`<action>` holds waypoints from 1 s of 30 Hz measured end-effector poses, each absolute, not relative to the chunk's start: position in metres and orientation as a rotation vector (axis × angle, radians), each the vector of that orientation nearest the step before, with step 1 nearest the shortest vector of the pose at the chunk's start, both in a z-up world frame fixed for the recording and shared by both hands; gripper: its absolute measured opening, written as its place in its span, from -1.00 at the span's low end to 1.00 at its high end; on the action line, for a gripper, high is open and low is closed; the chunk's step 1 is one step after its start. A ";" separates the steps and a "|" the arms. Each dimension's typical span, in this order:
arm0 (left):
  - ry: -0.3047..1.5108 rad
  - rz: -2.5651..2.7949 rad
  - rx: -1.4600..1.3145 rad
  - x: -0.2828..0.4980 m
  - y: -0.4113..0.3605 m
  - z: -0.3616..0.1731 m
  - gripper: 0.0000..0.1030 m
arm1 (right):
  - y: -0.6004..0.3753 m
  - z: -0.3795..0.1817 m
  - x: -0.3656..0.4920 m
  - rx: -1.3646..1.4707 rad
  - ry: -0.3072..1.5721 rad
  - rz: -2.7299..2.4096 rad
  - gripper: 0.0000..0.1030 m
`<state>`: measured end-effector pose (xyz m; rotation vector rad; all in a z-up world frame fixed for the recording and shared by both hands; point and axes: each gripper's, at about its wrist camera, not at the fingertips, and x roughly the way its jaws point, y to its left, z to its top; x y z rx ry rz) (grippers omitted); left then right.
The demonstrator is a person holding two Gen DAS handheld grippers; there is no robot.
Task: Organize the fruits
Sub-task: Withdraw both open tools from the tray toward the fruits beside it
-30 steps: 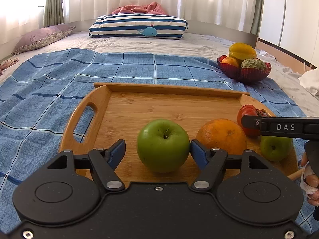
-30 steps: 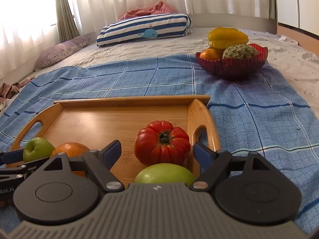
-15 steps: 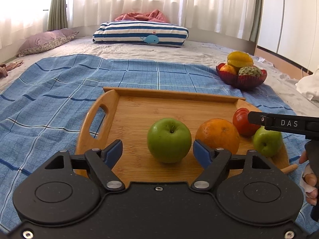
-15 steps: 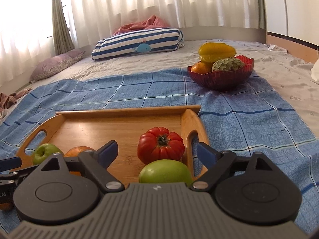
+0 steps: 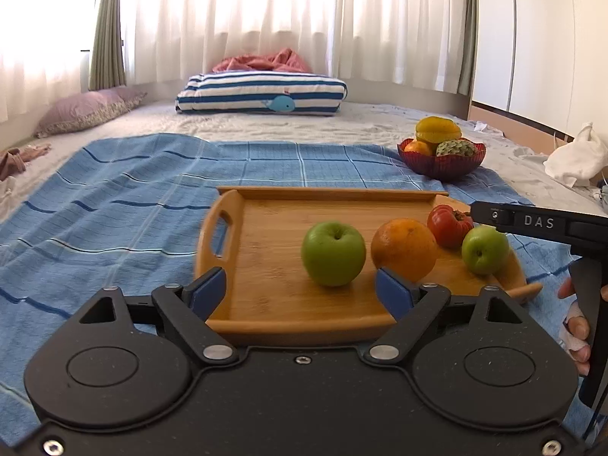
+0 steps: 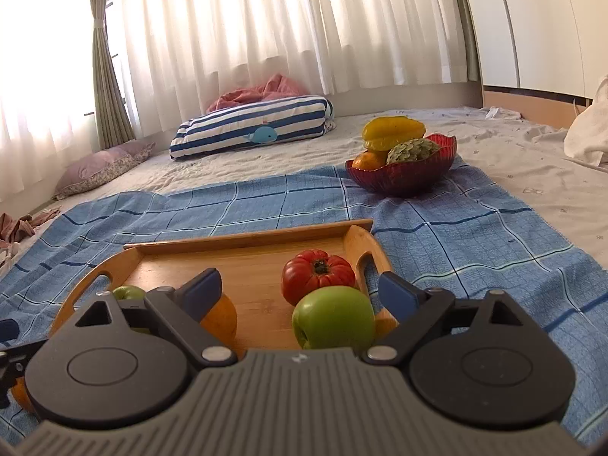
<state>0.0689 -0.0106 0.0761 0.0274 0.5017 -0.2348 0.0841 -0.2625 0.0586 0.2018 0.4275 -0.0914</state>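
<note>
A wooden tray [image 5: 273, 235] lies on a blue checked cloth [image 5: 114, 209]. On it sit a large green apple [image 5: 333, 254], an orange [image 5: 404, 250], a red tomato [image 5: 450, 225] and a smaller green apple [image 5: 485, 249]. My left gripper [image 5: 300, 292] is at the tray's near edge. Its jaws are opening, with nothing between them and the large apple just ahead. My right gripper [image 6: 300, 292] is also opening. The smaller apple [image 6: 334, 317] sits low between its fingers and the pads do not touch it. The tomato [image 6: 318, 275] is behind that apple.
A red bowl [image 5: 440, 161] holding a yellow starfruit, an orange and a scaly green fruit stands on the cloth's far right corner. A striped whale pillow [image 5: 262, 93] lies at the back. A person's hand [image 5: 577, 330] grips the right tool's handle.
Both grippers have drawn back from the tray and their jaws have spread wider. The large apple left the left jaws. The fruits stay where they were.
</note>
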 end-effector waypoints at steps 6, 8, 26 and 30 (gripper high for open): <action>0.501 -0.214 0.004 0.054 0.012 0.071 0.71 | -0.255 0.055 0.059 0.204 0.372 -0.095 0.95; 0.501 -0.202 0.012 0.051 0.018 0.068 0.71 | -0.250 0.053 0.049 0.187 0.351 -0.104 0.95; 0.519 -0.146 -0.021 0.045 0.042 0.040 0.79 | -0.220 0.028 -0.007 0.179 0.283 -0.041 1.00; 0.515 -0.143 -0.018 0.043 0.043 0.036 0.79 | -0.211 0.026 -0.015 0.135 0.263 -0.025 1.00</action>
